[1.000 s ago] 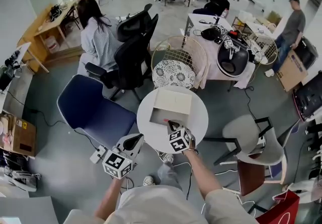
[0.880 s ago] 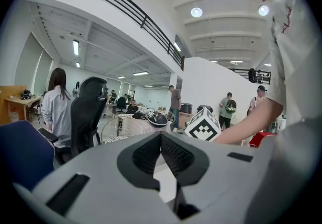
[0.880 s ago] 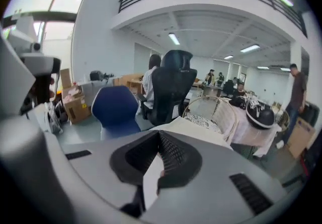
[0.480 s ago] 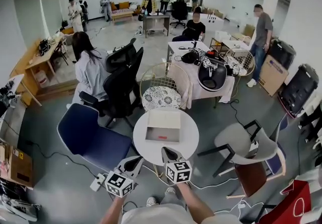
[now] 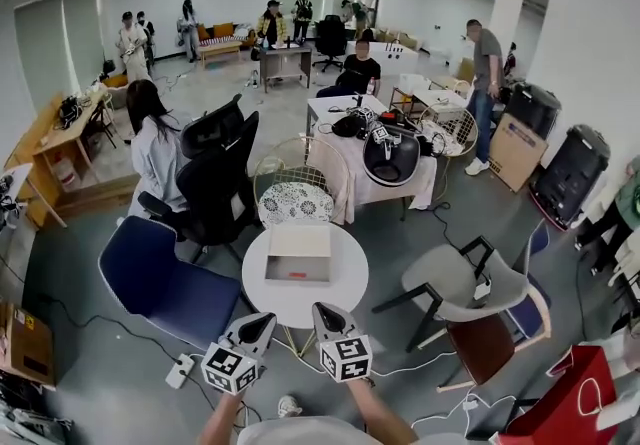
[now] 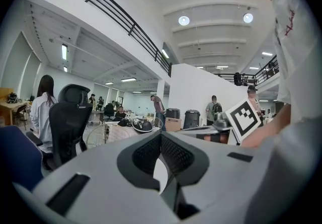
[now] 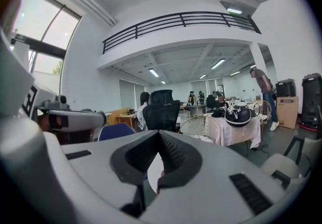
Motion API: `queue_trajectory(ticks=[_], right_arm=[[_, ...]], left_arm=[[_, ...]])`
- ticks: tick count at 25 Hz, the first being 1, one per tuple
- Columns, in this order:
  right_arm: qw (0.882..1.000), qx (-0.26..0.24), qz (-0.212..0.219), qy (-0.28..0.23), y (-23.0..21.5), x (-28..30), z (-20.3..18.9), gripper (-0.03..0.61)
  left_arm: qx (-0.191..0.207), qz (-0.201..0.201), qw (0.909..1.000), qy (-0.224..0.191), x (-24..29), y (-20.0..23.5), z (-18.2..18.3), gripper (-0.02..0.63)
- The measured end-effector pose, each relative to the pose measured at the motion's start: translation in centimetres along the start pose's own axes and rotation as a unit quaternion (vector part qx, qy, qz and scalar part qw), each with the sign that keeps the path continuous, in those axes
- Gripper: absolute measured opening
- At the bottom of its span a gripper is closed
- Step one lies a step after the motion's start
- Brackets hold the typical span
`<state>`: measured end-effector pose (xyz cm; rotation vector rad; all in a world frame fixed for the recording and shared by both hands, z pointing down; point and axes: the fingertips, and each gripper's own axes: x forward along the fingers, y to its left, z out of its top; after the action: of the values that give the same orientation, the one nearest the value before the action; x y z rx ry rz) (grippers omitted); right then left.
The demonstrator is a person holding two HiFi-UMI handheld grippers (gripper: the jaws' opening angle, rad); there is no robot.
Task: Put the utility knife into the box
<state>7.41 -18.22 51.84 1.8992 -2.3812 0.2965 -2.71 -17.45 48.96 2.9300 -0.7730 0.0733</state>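
Observation:
An open cardboard box [image 5: 298,251] sits on the round white table [image 5: 335,288]. A small reddish thing [image 5: 300,276] lies inside by the box's near wall, too small to tell as the utility knife. My left gripper [image 5: 262,321] and right gripper [image 5: 322,313] hang side by side over the table's near edge, short of the box, tips pointing at it. Both are shut and hold nothing. In the left gripper view the left gripper [image 6: 161,135] has its jaws together. The right gripper [image 7: 160,135] shows the same in the right gripper view.
A blue chair [image 5: 160,283] stands left of the table, a grey chair [image 5: 465,283] right, a wire chair [image 5: 295,188] behind it. Beyond are a seated person [image 5: 150,153] at a black office chair and a cluttered cloth-covered table [image 5: 385,158]. A power strip [image 5: 180,370] lies on the floor.
The right gripper has drawn back from over the box to the table's near edge, beside the left one. The head view has tipped up and shows more of the room.

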Motion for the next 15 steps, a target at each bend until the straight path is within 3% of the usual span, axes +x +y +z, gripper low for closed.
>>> queue_trajectory(ticks=[4,15], right_arm=[[1.0,-0.023,-0.007,0.011,-0.3,-4.4,-1.3,0.017],[0.999,-0.025,-0.005,0.022,1.2,-14.9,-5.4,0.017]], left_arm=[[0.003,-0.004,1.0,-0.001,-0.1,-3.5,0.2,0.011],[-0.008,-0.013,0.9998,0.011,-4.5,-14.1,-3.5,0.011]])
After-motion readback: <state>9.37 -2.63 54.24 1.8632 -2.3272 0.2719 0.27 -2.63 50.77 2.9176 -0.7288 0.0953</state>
